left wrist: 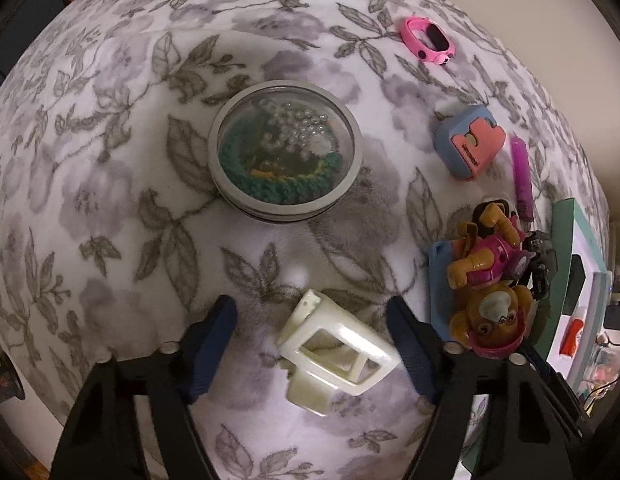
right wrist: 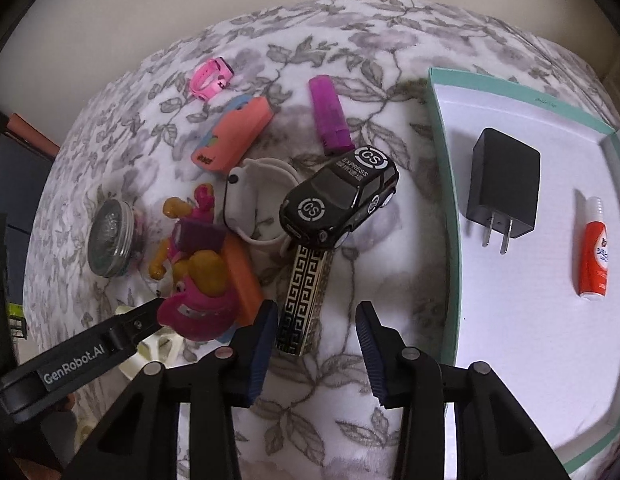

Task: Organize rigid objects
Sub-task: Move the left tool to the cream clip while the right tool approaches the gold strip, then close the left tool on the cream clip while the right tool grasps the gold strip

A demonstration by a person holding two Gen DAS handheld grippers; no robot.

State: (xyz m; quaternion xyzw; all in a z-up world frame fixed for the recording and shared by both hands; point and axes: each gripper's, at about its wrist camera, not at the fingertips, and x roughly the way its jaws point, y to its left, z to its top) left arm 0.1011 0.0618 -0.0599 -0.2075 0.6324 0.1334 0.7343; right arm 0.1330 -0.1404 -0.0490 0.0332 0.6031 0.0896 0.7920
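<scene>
In the left wrist view a cream plastic frame piece point(left wrist: 333, 344) lies on the floral blanket between the fingers of my left gripper point(left wrist: 310, 308). The gripper points down, its jaws wide; the right pad is close to the piece and the left pad stands apart. In the right wrist view my right gripper point(right wrist: 317, 308) straddles the near end of a black-and-gold patterned box point(right wrist: 306, 300). The left pad is at its edge, and a gap shows on the right. A black toy car point(right wrist: 337, 200) rests on the box's far end.
A teal-rimmed white tray point(right wrist: 445, 200) on the right holds a black charger point(right wrist: 503, 192) and a red bottle point(right wrist: 593, 248). On the blanket lie a dog figure point(right wrist: 198, 280), a white strap point(right wrist: 246, 200), a purple lighter point(right wrist: 329, 116), a pink watch point(right wrist: 212, 78) and a bead jar point(left wrist: 286, 152).
</scene>
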